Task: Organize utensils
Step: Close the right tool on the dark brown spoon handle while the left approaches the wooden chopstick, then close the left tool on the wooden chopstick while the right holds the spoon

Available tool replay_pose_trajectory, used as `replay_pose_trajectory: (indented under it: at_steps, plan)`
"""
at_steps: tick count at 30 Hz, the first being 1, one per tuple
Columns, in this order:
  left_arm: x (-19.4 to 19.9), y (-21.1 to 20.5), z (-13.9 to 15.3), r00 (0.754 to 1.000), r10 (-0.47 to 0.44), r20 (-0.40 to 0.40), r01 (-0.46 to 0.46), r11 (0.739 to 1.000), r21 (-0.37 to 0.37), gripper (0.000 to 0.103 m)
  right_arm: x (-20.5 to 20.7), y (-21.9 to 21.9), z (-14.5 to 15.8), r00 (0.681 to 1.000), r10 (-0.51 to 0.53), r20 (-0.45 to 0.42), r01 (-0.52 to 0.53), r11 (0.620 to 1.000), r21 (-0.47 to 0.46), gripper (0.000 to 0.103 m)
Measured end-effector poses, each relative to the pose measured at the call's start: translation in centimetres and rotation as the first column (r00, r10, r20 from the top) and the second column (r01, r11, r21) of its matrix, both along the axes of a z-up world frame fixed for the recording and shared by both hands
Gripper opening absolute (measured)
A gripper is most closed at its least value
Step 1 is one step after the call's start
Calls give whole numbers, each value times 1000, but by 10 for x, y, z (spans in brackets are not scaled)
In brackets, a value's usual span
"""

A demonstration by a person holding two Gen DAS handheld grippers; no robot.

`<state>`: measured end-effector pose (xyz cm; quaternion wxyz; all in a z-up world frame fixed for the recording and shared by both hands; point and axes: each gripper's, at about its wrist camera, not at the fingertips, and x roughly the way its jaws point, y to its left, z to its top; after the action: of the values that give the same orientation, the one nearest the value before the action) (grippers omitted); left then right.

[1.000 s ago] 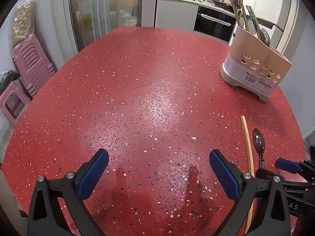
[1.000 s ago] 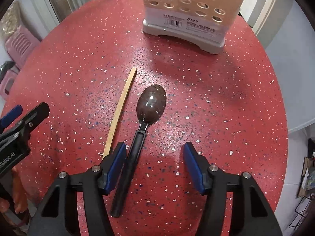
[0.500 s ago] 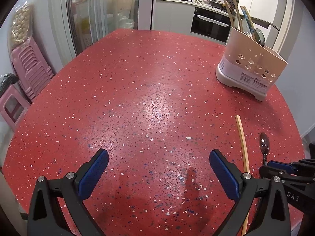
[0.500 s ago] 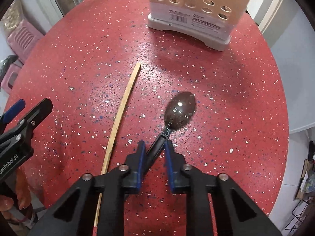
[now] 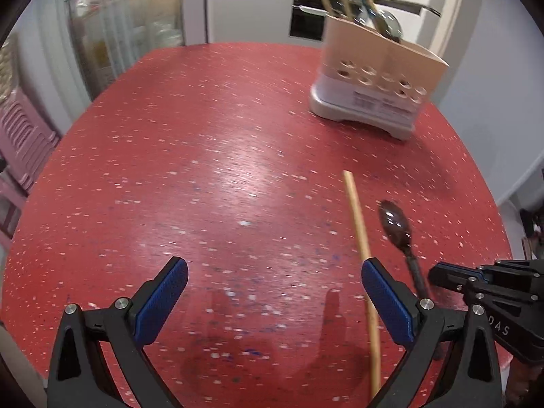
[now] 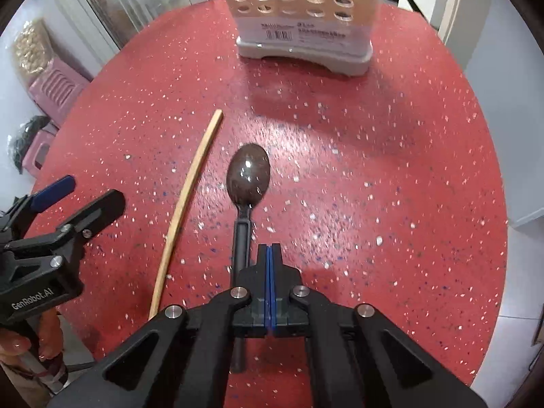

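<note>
A dark spoon (image 6: 248,176) lies on the red speckled table (image 6: 391,187), its black handle running under my right gripper (image 6: 269,250). That gripper is shut with its blue pads pressed together, just right of the handle, holding nothing. A single wooden chopstick (image 6: 187,197) lies left of the spoon. The spoon (image 5: 396,226) and chopstick (image 5: 360,248) also show in the left wrist view. My left gripper (image 5: 272,295) is open and empty above the table, its right finger over the chopstick. A beige utensil holder (image 5: 377,91) with several utensils stands at the far right.
The holder (image 6: 302,17) stands straight ahead of my right gripper, near the table's far edge. Pink plastic stools (image 5: 23,136) stand on the floor to the left. Kitchen cabinets and an oven (image 5: 306,17) are beyond the table.
My right gripper closed on the spoon handle, then slipped off it; the jaws are now fully shut beside the handle. The spoon swung round. My left gripper shifted toward the chopstick.
</note>
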<state>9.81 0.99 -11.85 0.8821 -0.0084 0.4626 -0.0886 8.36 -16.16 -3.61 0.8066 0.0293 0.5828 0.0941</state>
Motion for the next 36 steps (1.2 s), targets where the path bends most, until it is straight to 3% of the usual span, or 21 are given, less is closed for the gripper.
replay_pose_trajectory:
  at_steps: [2, 4, 6, 7, 14, 16, 17, 19, 26, 32, 34, 36]
  plan:
    - [0, -7, 0, 1000, -14, -5, 14, 1000, 4, 103, -1, -6, 0, 1000, -5, -15, 5, 1000, 30, 1]
    - [0, -11, 1, 1000, -22, -6, 22, 1000, 6, 103, -5, -8, 5, 1000, -9, -27, 11, 998, 55, 9]
    - [-1, -9, 3, 1000, -17, 1, 17, 1000, 15, 103, -5, -9, 10, 1000, -10, -21, 12, 998, 70, 41]
    - [-2, -6, 4, 1000, -10, 5, 10, 1000, 22, 103, -4, -10, 12, 1000, -9, -14, 10, 997, 70, 41]
    - [-4, 19, 5, 999, 38, -3, -38, 999, 26, 103, 2, 10, 7, 1000, 3, -9, -4, 998, -62, 41]
    - [-4, 19, 3, 999, 33, -9, -32, 999, 23, 103, 2, 22, 6, 999, 34, -12, -35, 990, -139, 33]
    - [-5, 18, 3, 1000, 25, -12, -24, 999, 23, 103, 0, 29, 6, 998, 60, -1, -60, 985, -160, 13]
    - [-5, 13, 3, 1000, 8, -13, -7, 1000, 25, 103, -2, 30, 6, 996, 86, 2, -84, 980, -183, 12]
    - [0, -22, 3, 996, -83, -34, 84, 995, 59, 103, -13, -9, 9, 998, 53, 28, -50, 996, -73, 12]
    - [11, -53, -4, 985, -136, -107, 147, 983, 106, 103, -16, -43, 18, 998, 13, 63, -15, 999, 36, 12]
    - [15, -57, -7, 980, -139, -140, 155, 982, 109, 95, -18, -49, 23, 997, 12, 79, -17, 998, 62, 11]
    - [18, -61, -7, 976, -145, -163, 164, 980, 110, 94, -18, -56, 27, 996, 13, 93, -21, 996, 83, 11]
